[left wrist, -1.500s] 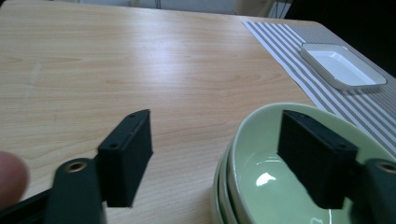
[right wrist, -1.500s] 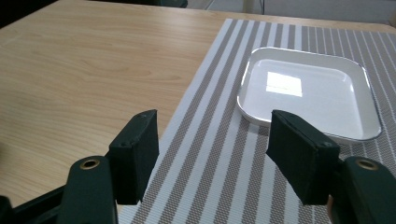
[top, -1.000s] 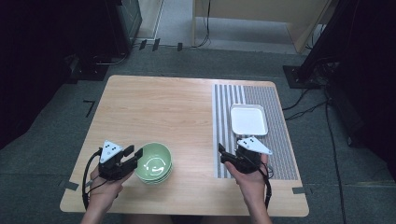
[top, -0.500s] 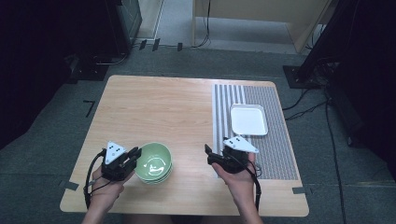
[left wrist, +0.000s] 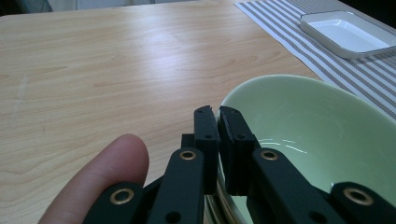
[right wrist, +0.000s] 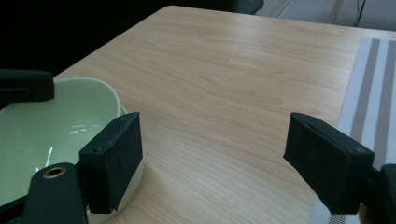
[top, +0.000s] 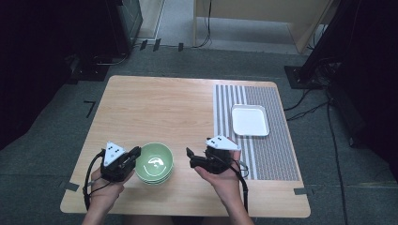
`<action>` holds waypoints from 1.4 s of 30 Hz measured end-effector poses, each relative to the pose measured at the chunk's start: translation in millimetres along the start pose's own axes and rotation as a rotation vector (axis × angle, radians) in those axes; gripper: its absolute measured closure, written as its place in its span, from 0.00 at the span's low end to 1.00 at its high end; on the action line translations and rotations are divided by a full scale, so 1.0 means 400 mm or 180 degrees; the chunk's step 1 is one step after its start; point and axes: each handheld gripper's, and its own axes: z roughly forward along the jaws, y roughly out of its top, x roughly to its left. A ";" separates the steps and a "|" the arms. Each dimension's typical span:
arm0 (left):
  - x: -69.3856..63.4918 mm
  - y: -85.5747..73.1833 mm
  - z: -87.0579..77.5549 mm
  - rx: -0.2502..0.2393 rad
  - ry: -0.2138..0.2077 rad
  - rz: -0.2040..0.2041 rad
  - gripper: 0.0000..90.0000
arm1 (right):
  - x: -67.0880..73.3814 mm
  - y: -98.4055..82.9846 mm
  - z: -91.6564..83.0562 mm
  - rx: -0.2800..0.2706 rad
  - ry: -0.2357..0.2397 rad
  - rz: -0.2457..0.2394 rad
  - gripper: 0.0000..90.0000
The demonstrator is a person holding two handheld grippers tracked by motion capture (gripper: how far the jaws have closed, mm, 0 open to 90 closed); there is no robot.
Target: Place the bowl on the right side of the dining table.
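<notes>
The left gripper (top: 133, 155) is pinching the near-left rim of the top green bowl (top: 155, 161) in the stack at the table's front; the right gripper (top: 191, 157), jaws just spreading wide and empty, should be closing squarely on the opposite rim.

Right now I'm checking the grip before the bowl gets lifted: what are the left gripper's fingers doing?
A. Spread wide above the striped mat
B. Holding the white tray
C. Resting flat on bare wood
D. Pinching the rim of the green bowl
D: in the left gripper view the left gripper has its fingers closed together over the rim of the green bowl.
</notes>
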 end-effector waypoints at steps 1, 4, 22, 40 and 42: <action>0.000 0.000 0.000 -0.0005 -0.0001 -0.0003 0.96 | 0.007 0.002 0.005 -0.0001 0.0015 0.0000 0.21; 0.000 0.001 -0.002 -0.0014 -0.0014 -0.0007 0.96 | 0.026 0.004 0.020 0.0013 0.0053 0.0003 0.23; 0.003 0.004 -0.007 -0.0025 -0.0050 -0.0019 0.97 | 0.103 -0.010 0.112 0.0265 0.0487 0.0040 0.52; -0.001 0.006 -0.006 -0.0042 -0.0027 -0.0034 0.97 | 0.125 -0.020 0.172 0.0435 0.0417 0.0011 0.91; -0.003 0.006 -0.007 -0.0035 -0.0017 -0.0035 0.97 | 0.130 -0.020 0.173 0.0427 0.0358 -0.0091 0.93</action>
